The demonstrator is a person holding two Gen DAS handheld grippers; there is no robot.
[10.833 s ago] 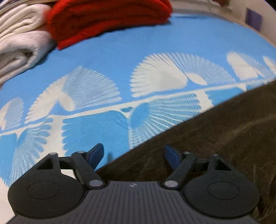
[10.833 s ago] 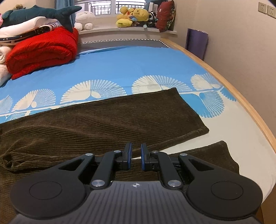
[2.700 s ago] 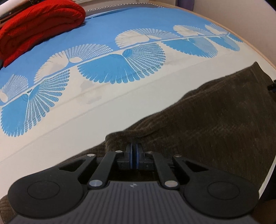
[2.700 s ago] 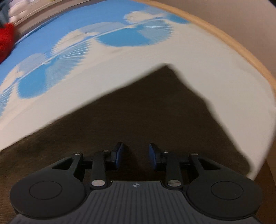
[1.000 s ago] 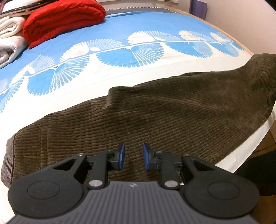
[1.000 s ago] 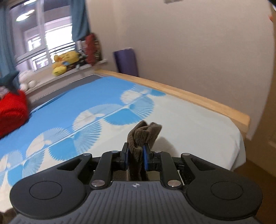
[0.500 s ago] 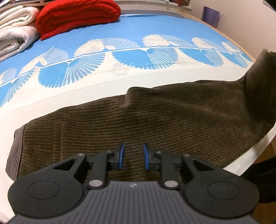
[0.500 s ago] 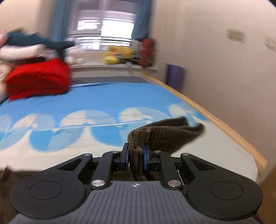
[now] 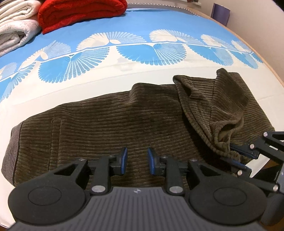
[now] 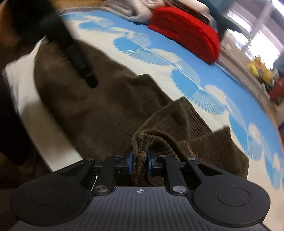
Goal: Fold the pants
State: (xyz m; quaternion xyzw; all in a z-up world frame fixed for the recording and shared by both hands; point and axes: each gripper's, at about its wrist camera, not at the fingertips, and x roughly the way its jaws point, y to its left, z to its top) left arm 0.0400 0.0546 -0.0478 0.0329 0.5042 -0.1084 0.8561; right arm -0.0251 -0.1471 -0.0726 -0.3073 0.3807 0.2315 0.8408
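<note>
Brown corduroy pants (image 9: 110, 120) lie lengthwise across the near edge of the bed, waistband (image 9: 10, 147) at the left. My left gripper (image 9: 136, 160) is open and empty, low over the middle of the pants. My right gripper (image 10: 139, 162) is shut on the bunched leg ends (image 10: 142, 147) and holds them lifted and doubled back over the legs. It also shows at the right of the left wrist view (image 9: 236, 157), with the raised fold (image 9: 209, 103) hanging from it.
The bed sheet (image 9: 124, 19) is blue and white with fan patterns. A folded red blanket (image 9: 79, 12) and white towels (image 9: 16, 33) sit at the far left. A wooden bed edge (image 9: 262, 58) runs along the right. The left gripper's body (image 10: 78, 58) shows blurred in the right wrist view.
My right gripper has swung left, carrying the leg ends back over the pants so a fold now stands at the right. My left gripper stays open over the pants.
</note>
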